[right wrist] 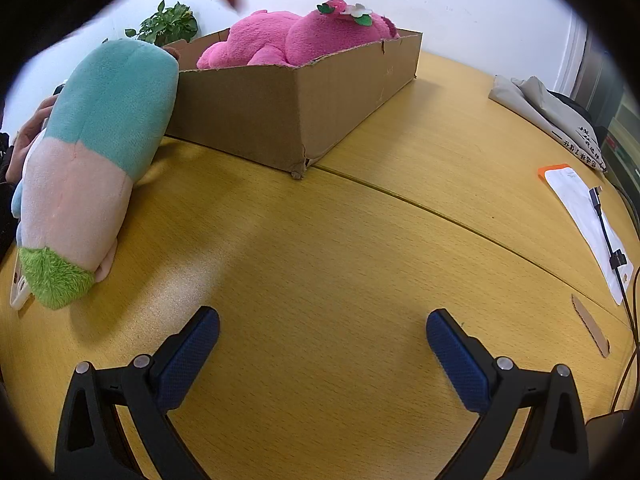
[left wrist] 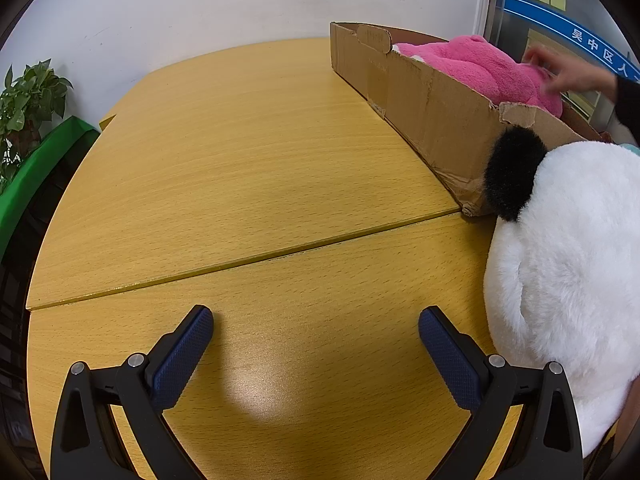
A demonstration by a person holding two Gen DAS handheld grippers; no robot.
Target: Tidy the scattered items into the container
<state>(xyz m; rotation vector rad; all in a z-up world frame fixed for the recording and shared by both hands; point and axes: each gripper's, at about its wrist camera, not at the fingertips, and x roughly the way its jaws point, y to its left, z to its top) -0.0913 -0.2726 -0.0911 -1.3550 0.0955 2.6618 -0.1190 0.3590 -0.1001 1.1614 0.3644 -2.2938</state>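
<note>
left tool (left wrist: 316, 322): blue padded fingers spread wide, nothing between them, poised over the bare yellow wood-grain worktop (left wrist: 248, 184). right tool (right wrist: 323, 326): likewise spread wide and empty, above the same worktop.

just to the right of the left tool, a white plush toy (left wrist: 568, 280) with a black furry ear lies on the worktop; the ear overlaps the near corner of the cardboard box (left wrist: 436, 120), and contact cannot be confirmed.

in the right wrist view, a plush toy in teal, pale pink and green (right wrist: 92, 168) lies to the left of the tool, its teal end up against the box wall and its green end toward the camera. a hand (right wrist: 30, 136) shows at its far side, partly hidden.

a seam runs across the worktop between the tools and the box.

the box stands open-topped on the far half of the worktop. a pink plush toy (right wrist: 304, 38) with a flower decoration lies inside it and rises above the rim. in the left wrist view a bare hand (left wrist: 568, 74) with a dark sleeve rests at the pink toy.

right edge of the worktop: white paper (right wrist: 584, 220) with a cable (right wrist: 608, 240) across it, and a folded fabric bag (right wrist: 548, 108) further back.

a potted plant (left wrist: 28, 96) stands beyond the worktop, against the white wall.
</note>
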